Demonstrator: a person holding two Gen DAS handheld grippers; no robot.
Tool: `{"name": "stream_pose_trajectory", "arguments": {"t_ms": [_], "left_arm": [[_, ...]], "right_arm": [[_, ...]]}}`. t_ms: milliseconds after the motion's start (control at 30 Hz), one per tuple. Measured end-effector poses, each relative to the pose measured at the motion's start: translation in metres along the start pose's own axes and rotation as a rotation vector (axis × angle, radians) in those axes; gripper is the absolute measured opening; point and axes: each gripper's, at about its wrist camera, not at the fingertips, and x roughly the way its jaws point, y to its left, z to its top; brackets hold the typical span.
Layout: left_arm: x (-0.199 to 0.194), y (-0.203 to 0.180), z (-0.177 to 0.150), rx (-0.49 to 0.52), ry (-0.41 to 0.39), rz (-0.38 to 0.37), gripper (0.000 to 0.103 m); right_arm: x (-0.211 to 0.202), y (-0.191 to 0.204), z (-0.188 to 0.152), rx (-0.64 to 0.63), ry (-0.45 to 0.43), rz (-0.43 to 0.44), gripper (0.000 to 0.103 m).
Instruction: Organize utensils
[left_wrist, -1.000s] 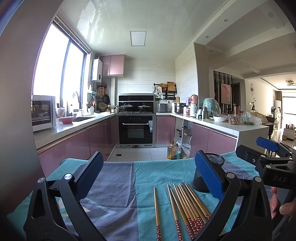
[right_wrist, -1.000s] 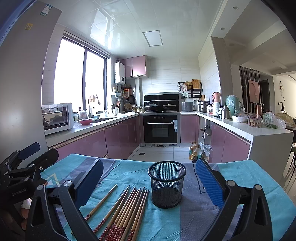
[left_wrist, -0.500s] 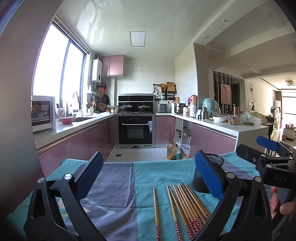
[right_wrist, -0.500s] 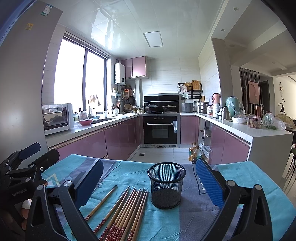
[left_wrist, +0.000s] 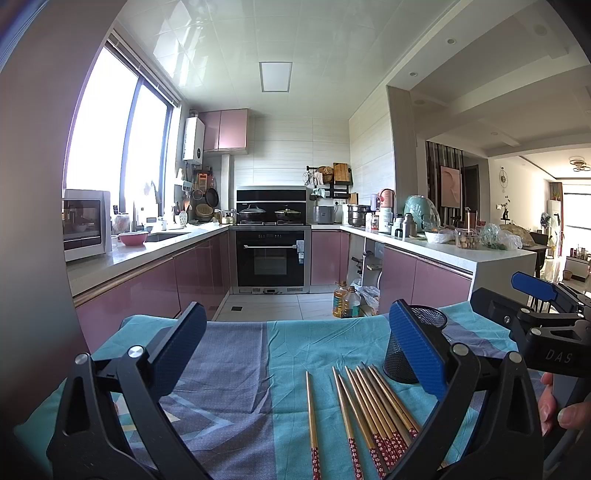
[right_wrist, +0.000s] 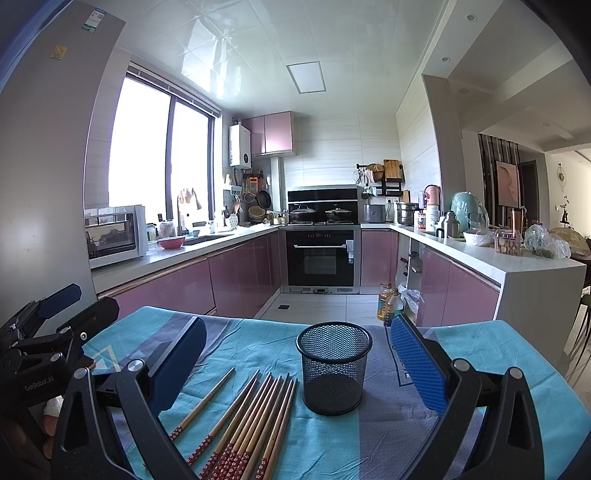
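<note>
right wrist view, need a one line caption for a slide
Open right claw hovers above wooden chopsticks lying beside an empty black mesh holder on a teal tablecloth.

Bright window (left_wrist: 110, 136) glare, fisheye-warped edges

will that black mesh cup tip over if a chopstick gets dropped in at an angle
Possibly. The mesh cup looks light, being open wire mesh and empty, so a leaning chopstick could rock it. It stands upright on wrinkled cloth, which may give uneven footing.
</note>
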Motion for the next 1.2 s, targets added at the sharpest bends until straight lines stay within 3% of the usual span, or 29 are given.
{"name": "stream_pose_trajectory", "arguments": {"t_ms": [900, 1200], "left_arm": [[0.004, -0.003, -0.004, 0.008, 0.042, -0.012, 0.097], [0.014, -0.004, -0.006, 0.029, 0.092, -0.023, 0.097]], "right_arm": [[0.003, -0.009, -0.007, 0.013, 0.017, 0.005, 0.097], [0.016, -0.014, -0.011, 0.023, 0.085, 0.037, 0.097]]}}
